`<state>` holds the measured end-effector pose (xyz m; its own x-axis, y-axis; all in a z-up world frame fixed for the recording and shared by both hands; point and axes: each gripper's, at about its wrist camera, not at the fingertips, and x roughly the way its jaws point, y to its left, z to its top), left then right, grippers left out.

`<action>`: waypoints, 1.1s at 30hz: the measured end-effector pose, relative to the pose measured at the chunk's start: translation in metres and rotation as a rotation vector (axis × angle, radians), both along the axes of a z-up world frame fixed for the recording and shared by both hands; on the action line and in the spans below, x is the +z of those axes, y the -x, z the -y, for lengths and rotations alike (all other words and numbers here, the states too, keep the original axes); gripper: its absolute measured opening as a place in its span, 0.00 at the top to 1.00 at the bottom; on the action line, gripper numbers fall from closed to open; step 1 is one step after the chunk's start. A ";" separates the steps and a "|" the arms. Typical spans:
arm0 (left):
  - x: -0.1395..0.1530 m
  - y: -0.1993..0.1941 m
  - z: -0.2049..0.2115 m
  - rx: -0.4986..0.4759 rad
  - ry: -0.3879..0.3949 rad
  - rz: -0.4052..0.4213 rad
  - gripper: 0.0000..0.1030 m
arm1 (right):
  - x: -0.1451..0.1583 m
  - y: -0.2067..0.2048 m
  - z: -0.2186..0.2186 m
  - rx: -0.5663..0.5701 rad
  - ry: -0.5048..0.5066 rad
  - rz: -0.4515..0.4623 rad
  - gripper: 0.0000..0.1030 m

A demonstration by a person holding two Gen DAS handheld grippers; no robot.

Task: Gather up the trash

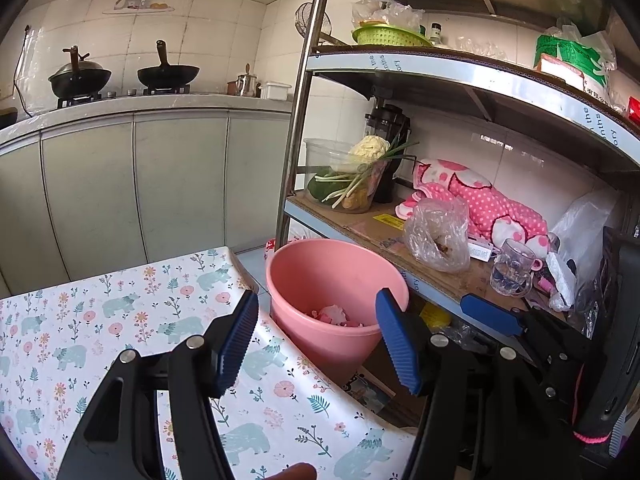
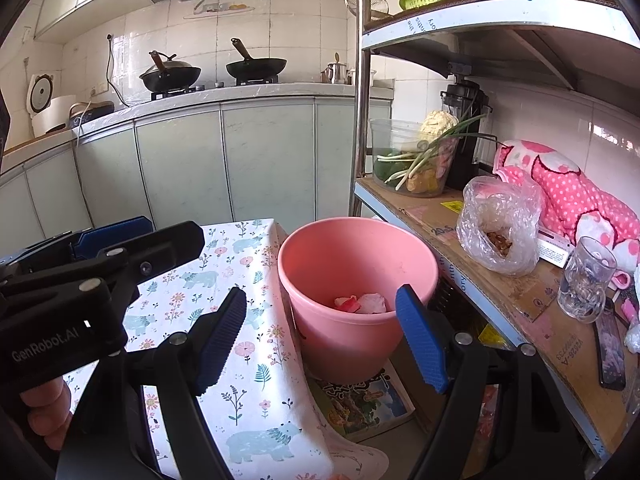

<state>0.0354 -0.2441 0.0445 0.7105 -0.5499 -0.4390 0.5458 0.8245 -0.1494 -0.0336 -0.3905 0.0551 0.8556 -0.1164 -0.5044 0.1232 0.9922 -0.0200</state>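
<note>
A pink bucket (image 1: 336,276) (image 2: 356,256) stands on the floor between the table's edge and the metal shelf. Crumpled pink and white trash (image 1: 334,315) (image 2: 362,303) lies at its bottom. My left gripper (image 1: 318,310) is open and empty, hovering over the table edge just short of the bucket. My right gripper (image 2: 322,302) is open too, with nothing between its blue pads, pointed at the bucket's near rim. The left gripper's body (image 2: 100,268) shows at the left in the right wrist view. One right fingertip (image 1: 490,314) shows beside the shelf in the left wrist view.
The table carries a floral bear-print cloth (image 1: 120,320) (image 2: 240,320). On the shelf (image 2: 500,280) lie a clear plastic bag (image 2: 498,224), a glass mug (image 2: 586,280), a pink dotted cloth (image 2: 560,184), a phone (image 2: 610,352) and a tub of vegetables (image 1: 348,176). A picture book (image 2: 360,400) lies under the bucket.
</note>
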 end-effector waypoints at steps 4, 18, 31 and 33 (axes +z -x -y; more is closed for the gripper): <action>0.001 0.000 -0.001 0.000 0.001 0.002 0.41 | 0.000 0.000 -0.001 0.002 0.002 -0.002 0.25; 0.001 0.000 -0.001 0.001 0.002 0.002 0.41 | -0.001 -0.001 -0.004 0.008 0.003 -0.007 0.25; 0.003 0.000 -0.002 0.001 -0.001 0.004 0.42 | -0.004 -0.002 -0.008 0.016 0.008 -0.014 0.25; 0.003 0.000 -0.002 0.002 0.000 0.003 0.42 | -0.004 -0.002 -0.009 0.017 0.009 -0.015 0.25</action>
